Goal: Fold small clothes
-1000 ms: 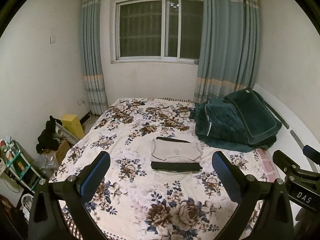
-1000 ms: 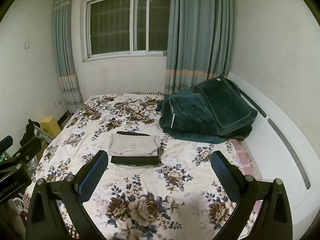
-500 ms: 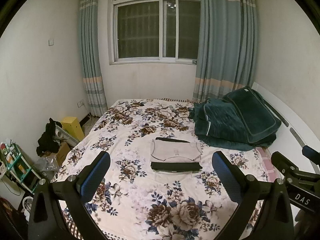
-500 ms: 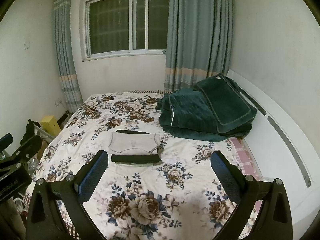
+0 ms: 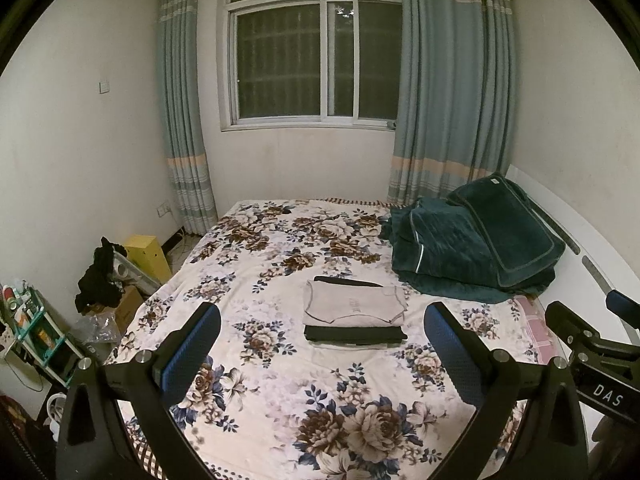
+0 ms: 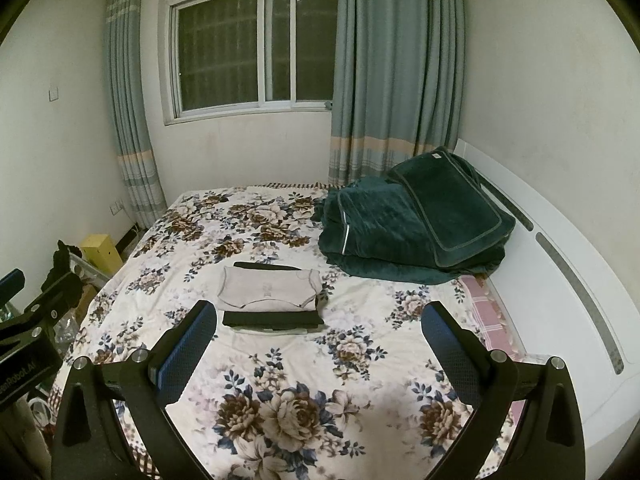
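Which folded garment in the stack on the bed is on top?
The beige top lies uppermost, a print on its front; the black garment sits beneath it, showing only along the edges.

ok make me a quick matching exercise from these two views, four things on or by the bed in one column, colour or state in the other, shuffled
Things
1. top garment of the folded stack
2. blanket
3. box on the floor beside the bed
4. left gripper

Colour or state
A. yellow
B. open, holding nothing
C. dark green, heaped near the headboard
D. light beige, folded flat

Pairs: 1-D, 2-C, 3-A, 4-B
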The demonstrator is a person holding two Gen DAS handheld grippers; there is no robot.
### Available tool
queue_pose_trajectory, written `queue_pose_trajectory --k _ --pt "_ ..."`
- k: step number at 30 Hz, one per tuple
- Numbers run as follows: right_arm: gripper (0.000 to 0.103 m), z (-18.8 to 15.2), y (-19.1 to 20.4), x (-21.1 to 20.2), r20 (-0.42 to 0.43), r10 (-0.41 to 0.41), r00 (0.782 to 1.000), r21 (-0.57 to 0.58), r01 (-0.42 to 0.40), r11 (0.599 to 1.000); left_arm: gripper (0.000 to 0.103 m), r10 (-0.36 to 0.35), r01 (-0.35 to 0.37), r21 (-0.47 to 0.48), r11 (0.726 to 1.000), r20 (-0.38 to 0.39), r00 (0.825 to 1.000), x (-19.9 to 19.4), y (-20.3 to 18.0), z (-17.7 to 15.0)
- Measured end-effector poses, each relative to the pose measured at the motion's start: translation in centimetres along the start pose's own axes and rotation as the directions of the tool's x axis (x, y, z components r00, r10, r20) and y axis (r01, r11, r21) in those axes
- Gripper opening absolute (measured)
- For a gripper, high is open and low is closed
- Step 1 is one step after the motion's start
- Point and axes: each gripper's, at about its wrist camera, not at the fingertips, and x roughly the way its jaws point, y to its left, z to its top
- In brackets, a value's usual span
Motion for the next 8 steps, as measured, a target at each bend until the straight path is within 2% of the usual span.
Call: queue_pose_trajectory --k 8 --pt "0.103 -0.06 0.01 0.02 0.002 -0.002 1.0 -0.001 0.002 1.0 0.103 -0.001 0.001 0.003 1.0 0.001 1.0 -0.05 0.08 0.0"
